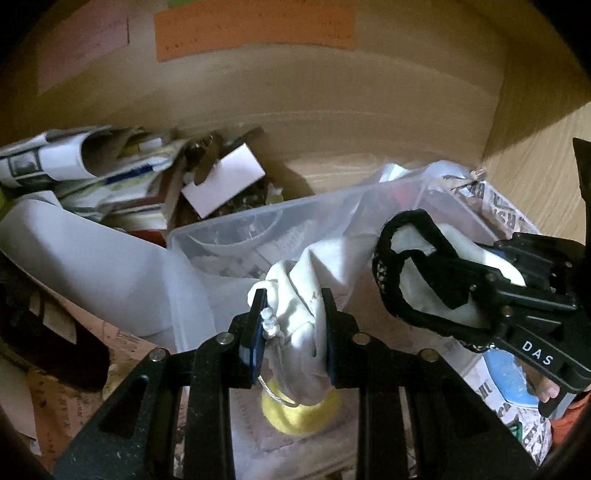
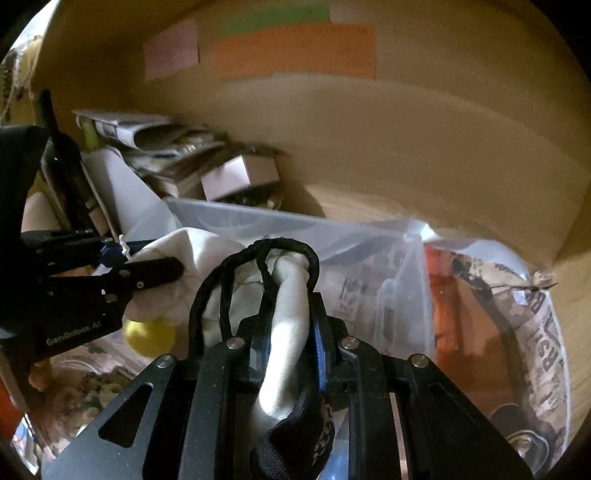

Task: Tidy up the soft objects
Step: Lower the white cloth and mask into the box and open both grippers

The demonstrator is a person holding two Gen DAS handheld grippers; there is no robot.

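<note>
A white cloth bag [image 1: 306, 314] with a black strap [image 1: 402, 280] hangs between both grippers over a clear plastic bin [image 1: 229, 229]. My left gripper [image 1: 293, 295] is shut on the bag's bunched white end, by a knotted white cord [image 1: 269, 325]. My right gripper [image 2: 291, 295] is shut on the bag's other white end [image 2: 284, 343], with the black strap [image 2: 255, 251] looped ahead of it. The right gripper shows in the left wrist view [image 1: 472, 280], and the left gripper in the right wrist view [image 2: 162, 266]. A yellow soft ball [image 1: 299, 413] lies below the bag, also in the right wrist view [image 2: 147, 338].
I am inside a wooden cabinet with a back wall [image 1: 332, 92] carrying orange [image 1: 255, 29] and pink [image 1: 81, 48] paper labels. Papers, a rolled sheet [image 1: 85, 258] and a small white box [image 1: 225, 181] pile at the left. Newspaper [image 2: 546, 332] lines the right side.
</note>
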